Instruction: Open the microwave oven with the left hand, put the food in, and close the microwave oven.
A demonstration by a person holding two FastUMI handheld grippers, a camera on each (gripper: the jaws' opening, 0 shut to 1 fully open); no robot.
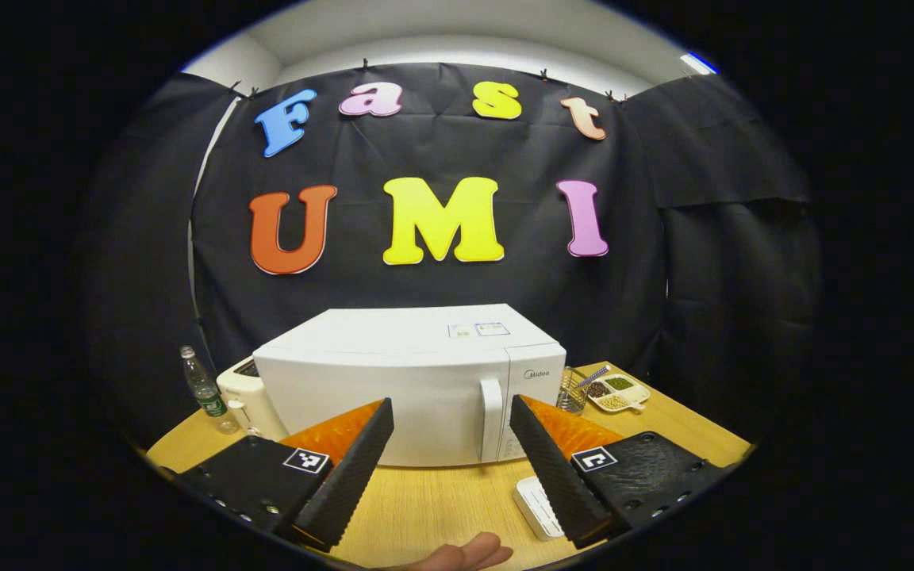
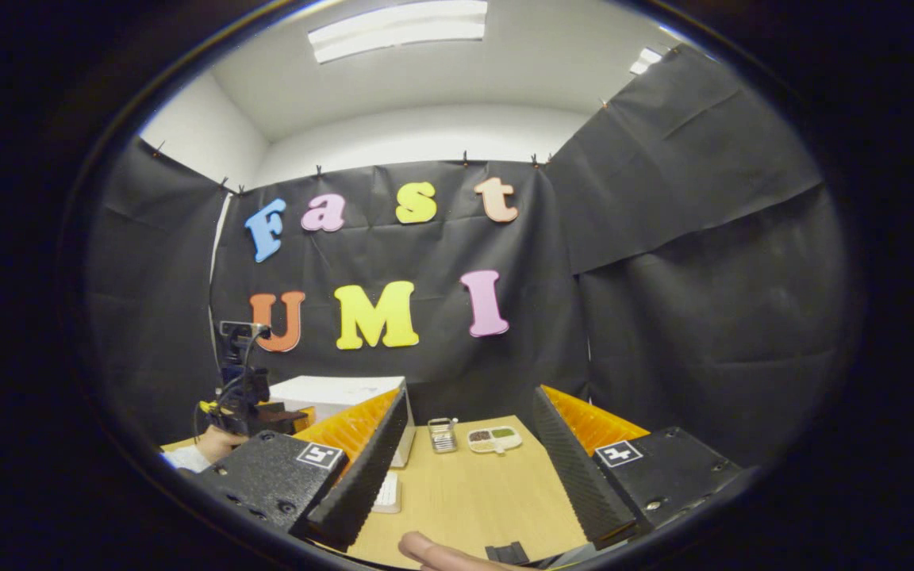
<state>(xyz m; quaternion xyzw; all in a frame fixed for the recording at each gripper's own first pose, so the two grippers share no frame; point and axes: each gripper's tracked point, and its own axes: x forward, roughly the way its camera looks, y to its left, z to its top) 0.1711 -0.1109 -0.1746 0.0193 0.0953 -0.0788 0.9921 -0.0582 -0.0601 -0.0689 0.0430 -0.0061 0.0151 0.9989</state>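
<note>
1. White microwave oven (image 1: pixel 413 381) stood door-closed toward the wooden bench's (image 1: pixel 441 500) back edge, its handle (image 1: pixel 491 419) untouched.
2. Left tool (image 1: pixel 451 456) hung released before it, grasping nothing.
3. Right tool (image 2: pixel 469 468) was likewise released, empty.
4. A divided snack tray (image 1: pixel 620 392) sat near the bench's right edge.

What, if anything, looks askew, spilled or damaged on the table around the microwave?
Nothing stands out. The microwave oven sits square on the wooden table with its door shut. The sectioned dish of grains beside it looks tidy, nothing spilled, and the water bottle stands upright. Both grippers, left gripper and right gripper, hang open.
</note>
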